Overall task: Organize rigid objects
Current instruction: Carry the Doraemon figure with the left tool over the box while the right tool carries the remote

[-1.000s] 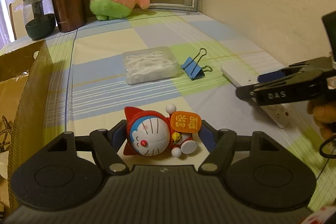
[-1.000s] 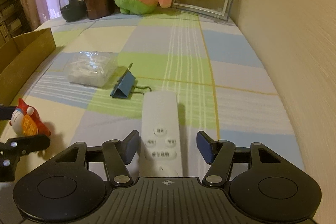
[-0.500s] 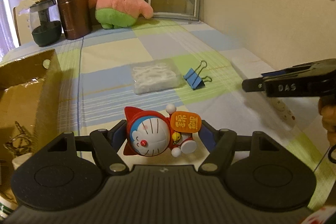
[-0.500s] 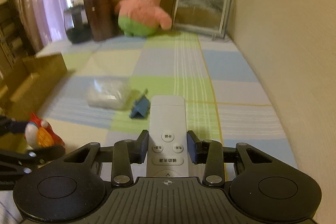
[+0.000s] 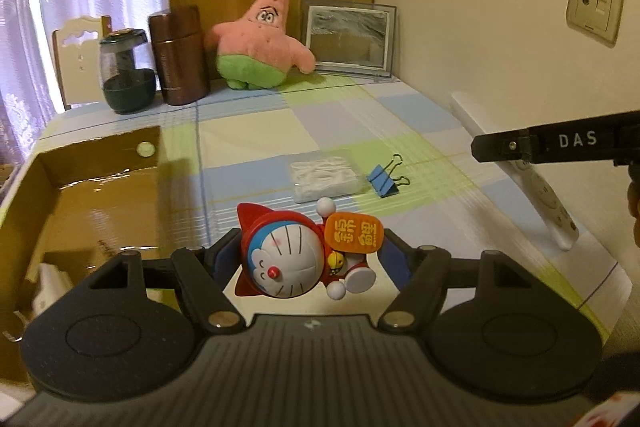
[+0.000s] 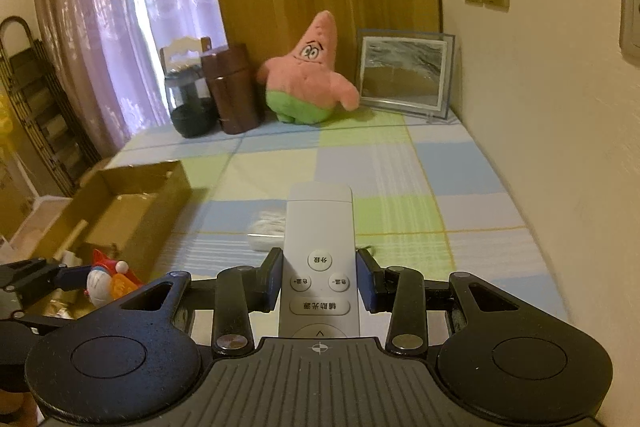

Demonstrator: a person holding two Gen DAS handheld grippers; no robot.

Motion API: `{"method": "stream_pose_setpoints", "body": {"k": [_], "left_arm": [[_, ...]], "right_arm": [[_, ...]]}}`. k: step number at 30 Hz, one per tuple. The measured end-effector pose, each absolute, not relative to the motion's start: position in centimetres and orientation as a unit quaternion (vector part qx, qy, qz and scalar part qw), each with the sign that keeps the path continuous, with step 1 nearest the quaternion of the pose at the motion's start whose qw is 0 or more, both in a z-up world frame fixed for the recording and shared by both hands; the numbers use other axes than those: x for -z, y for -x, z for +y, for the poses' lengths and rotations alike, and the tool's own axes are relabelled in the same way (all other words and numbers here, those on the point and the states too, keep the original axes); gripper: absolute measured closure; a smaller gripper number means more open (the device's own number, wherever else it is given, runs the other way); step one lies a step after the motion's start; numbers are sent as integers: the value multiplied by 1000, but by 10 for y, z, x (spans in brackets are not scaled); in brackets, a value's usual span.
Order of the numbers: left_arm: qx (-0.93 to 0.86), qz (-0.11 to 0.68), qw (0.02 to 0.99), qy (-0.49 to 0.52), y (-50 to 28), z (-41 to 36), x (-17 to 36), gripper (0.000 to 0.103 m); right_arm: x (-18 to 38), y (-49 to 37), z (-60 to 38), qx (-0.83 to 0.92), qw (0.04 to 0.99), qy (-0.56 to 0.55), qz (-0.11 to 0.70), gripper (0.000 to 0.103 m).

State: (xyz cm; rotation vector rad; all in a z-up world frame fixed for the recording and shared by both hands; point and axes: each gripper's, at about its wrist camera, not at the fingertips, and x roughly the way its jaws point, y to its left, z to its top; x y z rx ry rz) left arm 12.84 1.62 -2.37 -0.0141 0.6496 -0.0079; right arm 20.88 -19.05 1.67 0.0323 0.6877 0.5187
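Both grippers carry a load. Left gripper (image 5: pixel 308 259) has its pads pressed on either side of a round-headed cat figurine (image 5: pixel 298 259), which lies on its side between them, clear of the checked tablecloth (image 5: pixel 248 131); that sideways clamp across the head and body looks like the widest firm hold the toy offers. Right gripper (image 6: pixel 320 283) has just been closing, and its blue pads now pinch the narrow flanks of a white remote (image 6: pixel 319 259) near its button end, so the long body sticks out forward, in line with the fingers.

Just left of the held figurine sits an open cardboard box (image 5: pixel 100 179) with a few items already inside, so both loads are probably bound for it, and being raised lets them clear its wall. Ahead of the left gripper, on the cloth, lie a clear plastic packet (image 5: pixel 326 179) and, just to its right, a blue binder clip (image 5: pixel 386 179), both still to be sorted. Farther off against the back stand a pink plush star (image 5: pixel 260 43), a brown canister (image 5: pixel 178 55) and a picture frame (image 5: pixel 348 39).
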Motion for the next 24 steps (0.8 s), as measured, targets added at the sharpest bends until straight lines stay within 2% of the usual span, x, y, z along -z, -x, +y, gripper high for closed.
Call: {"method": "stream_pose_setpoints", "body": {"k": [24], "left_arm": [[-43,323,945,18,-53,69,-5,34]], "right_arm": [[-41,-127,-129,-303,893,-19,331,68]]}}
